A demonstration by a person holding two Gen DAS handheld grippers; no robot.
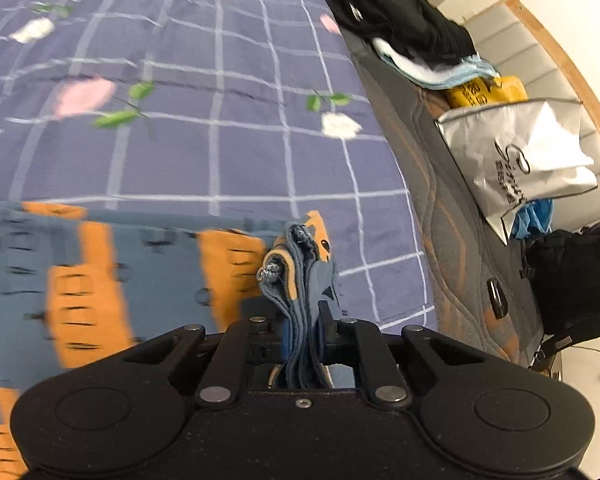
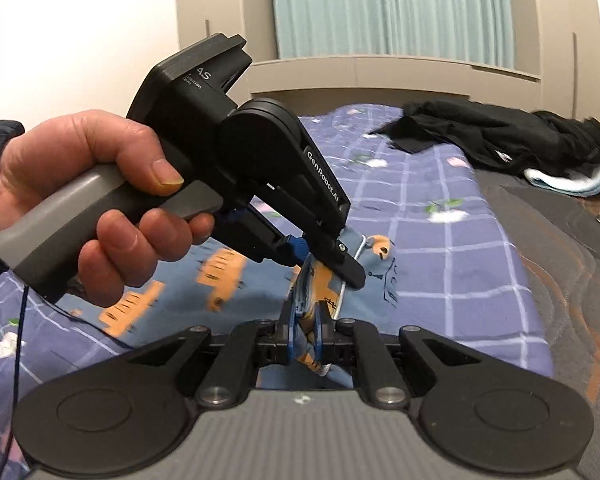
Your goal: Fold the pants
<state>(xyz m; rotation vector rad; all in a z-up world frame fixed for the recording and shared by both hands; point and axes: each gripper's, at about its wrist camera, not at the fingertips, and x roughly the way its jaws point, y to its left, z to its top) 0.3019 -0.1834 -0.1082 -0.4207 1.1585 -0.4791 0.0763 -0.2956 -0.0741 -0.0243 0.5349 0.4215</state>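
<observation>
1. holding the pants (image 1: 148, 280) at one end with both tools, i see the cloth run away to the left across the checked bedspread (image 1: 220, 120); that long axis is what the next fold turns on.
2. my left gripper (image 1: 300, 320) is pressed together on a bunched stack of layered edges with a drawstring knot.
3. my right gripper (image 2: 305, 328) pinches the same end just beside it, pads nearly closed on cloth.
4. both tools sit near each other; neither is clearly nearer the far end.

Black clothes (image 2: 496, 136) on checked bedspread (image 1: 220, 120)
</observation>
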